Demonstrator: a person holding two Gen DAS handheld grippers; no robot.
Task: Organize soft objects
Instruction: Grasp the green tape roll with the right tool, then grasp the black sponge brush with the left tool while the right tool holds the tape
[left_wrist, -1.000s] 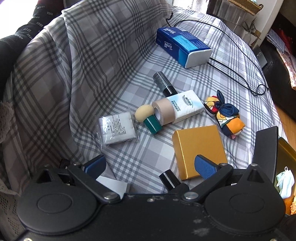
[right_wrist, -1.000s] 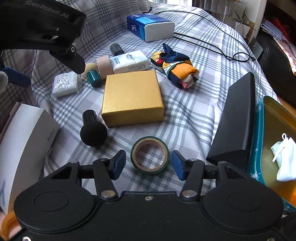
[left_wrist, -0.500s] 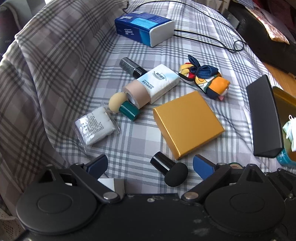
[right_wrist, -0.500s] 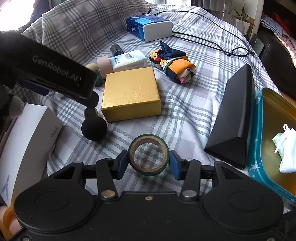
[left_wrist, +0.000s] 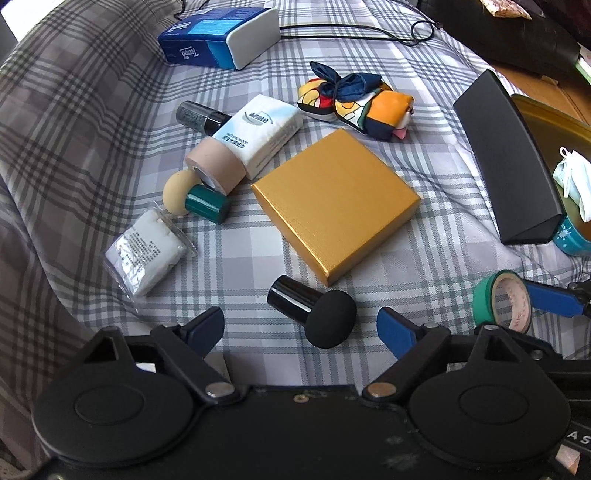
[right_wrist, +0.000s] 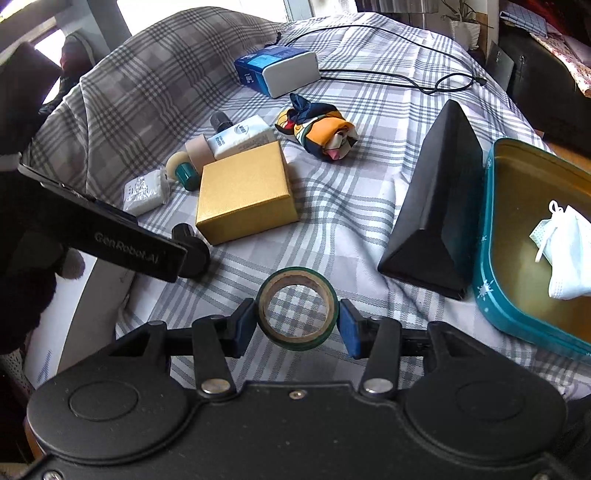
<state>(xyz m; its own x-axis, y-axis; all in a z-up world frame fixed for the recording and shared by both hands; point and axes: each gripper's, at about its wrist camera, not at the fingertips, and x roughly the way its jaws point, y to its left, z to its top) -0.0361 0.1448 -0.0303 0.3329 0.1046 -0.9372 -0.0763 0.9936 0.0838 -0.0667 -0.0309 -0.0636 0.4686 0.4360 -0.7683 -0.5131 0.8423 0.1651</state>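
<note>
Plaid cloth (right_wrist: 369, 206) covers the whole surface, likely a bed; all items lie on it.

Teal tin (right_wrist: 484, 258) at the right edge, gold inside, holds a white face mask (right_wrist: 565, 254). In my judgement this tin is the bin for the soft things. A black wedge case (right_wrist: 436, 206) lies just beside its left wall.

Gold box (left_wrist: 336, 203) sits mid-field. Behind it: folded patterned scarf (left_wrist: 354, 99), white tissue pack (left_wrist: 262, 129), beige tape roll (left_wrist: 214, 166).

Left of the box: bagged white cotton pack (left_wrist: 144, 251), tan puff with green base (left_wrist: 192, 195). In front: black sponge puff (left_wrist: 314, 314).

Right tool (right_wrist: 297, 326) is clenched on the green tape roll (right_wrist: 297, 308), pads on both outer sides, roll raised a little off the cloth. Hard item, so probably being cleared aside.

Left tool (left_wrist: 299, 328) is released; its jaws have just been closing, nothing pressed between them. The black sponge puff lies in the gap, off the pads.

Step in hand, as I read it: left tool lining up on the black sponge puff, the nearest soft item.

Next move calls for lowering the left tool, centring the pads on the puff's round head or black handle, closing gently, then carrying it across to the tin, clear of the wedge case.
</note>
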